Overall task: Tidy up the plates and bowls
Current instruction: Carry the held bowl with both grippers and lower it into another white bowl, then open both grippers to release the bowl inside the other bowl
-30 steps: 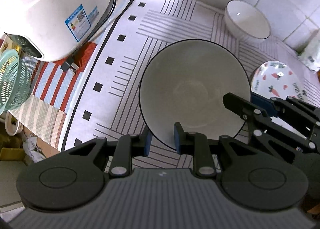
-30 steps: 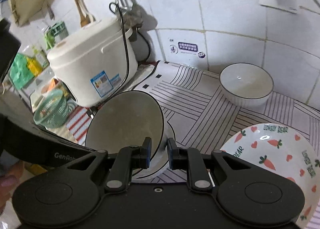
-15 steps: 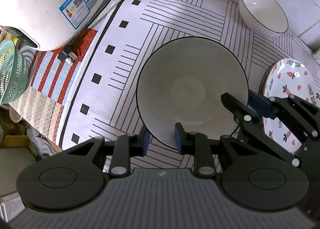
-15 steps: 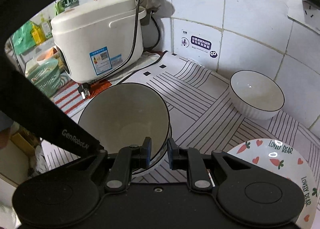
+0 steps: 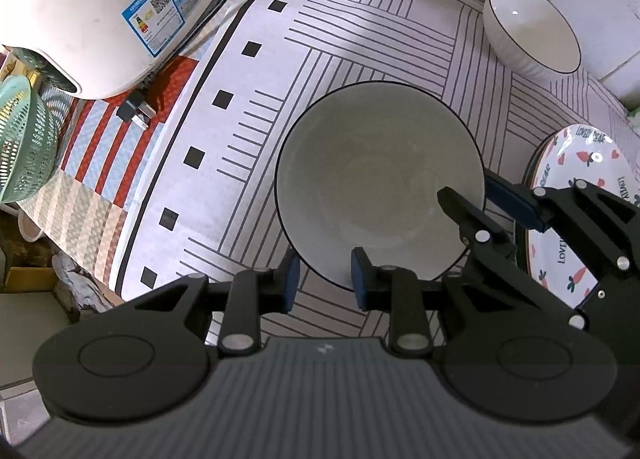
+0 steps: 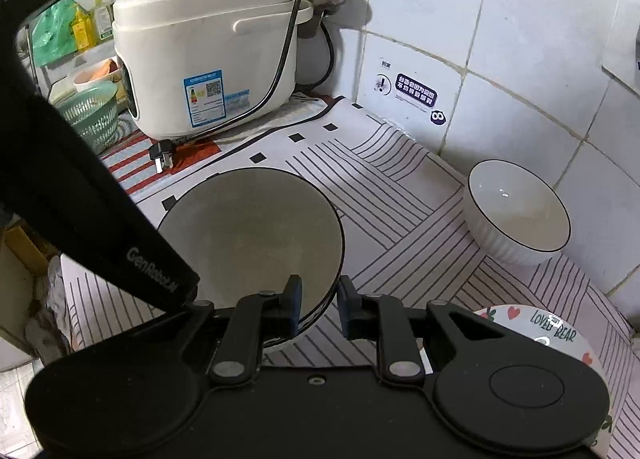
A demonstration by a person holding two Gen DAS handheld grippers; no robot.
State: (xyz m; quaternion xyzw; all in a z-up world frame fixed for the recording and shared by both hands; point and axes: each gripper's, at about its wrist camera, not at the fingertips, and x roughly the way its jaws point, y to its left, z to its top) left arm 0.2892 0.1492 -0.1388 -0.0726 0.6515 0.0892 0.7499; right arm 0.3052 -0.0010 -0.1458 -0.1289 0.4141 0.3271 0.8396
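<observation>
The desk [image 5: 256, 163] was covered by a white mat with black lines and squares. On it sat a large black-rimmed bowl [image 5: 380, 183], a smaller ribbed bowl [image 5: 528, 39] near the tiled wall, a carrot-patterned plate [image 5: 576, 179], and a white rice cooker [image 6: 208, 59] on a red-striped cloth [image 5: 104, 143].
</observation>
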